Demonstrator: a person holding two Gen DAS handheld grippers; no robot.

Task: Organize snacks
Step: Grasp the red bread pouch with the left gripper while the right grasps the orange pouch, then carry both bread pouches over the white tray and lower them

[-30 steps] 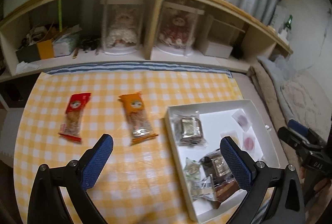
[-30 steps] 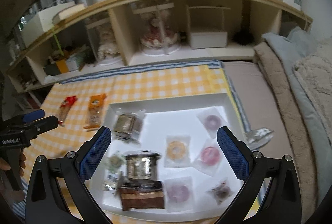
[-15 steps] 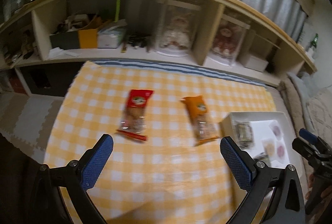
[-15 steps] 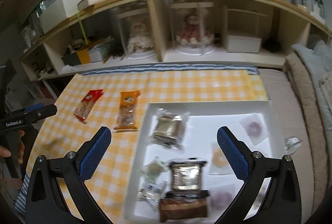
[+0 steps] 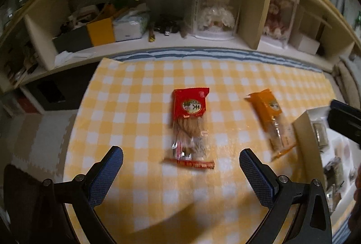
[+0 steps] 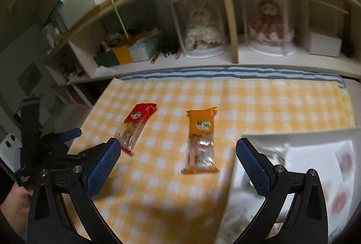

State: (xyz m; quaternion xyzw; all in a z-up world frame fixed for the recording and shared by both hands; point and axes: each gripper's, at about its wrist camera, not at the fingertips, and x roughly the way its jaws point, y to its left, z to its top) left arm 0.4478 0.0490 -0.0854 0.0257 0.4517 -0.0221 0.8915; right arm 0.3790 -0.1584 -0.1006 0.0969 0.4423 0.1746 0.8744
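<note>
A red snack pack (image 5: 190, 126) lies on the yellow checked cloth (image 5: 135, 108), straight ahead of my open, empty left gripper (image 5: 180, 165). An orange snack pack (image 5: 271, 122) lies to its right, beside the white tray (image 5: 301, 128). In the right wrist view the orange pack (image 6: 200, 142) lies ahead of my open, empty right gripper (image 6: 177, 158); the red pack (image 6: 136, 125) is to its left, and the white tray (image 6: 293, 138) with several wrapped snacks is at the right. The left gripper also shows in the right wrist view (image 6: 67, 134).
A low wooden shelf (image 5: 252, 9) runs along the far side, holding two doll cases (image 6: 203, 27), boxes and clutter. A blue striped mat (image 6: 225, 71) borders the cloth's far edge. Floor mats (image 5: 29, 131) lie off the cloth's left edge.
Both grippers have swung left, away from the tray. The left now faces the red pack and the right now faces the orange pack. Both stay open and empty.
</note>
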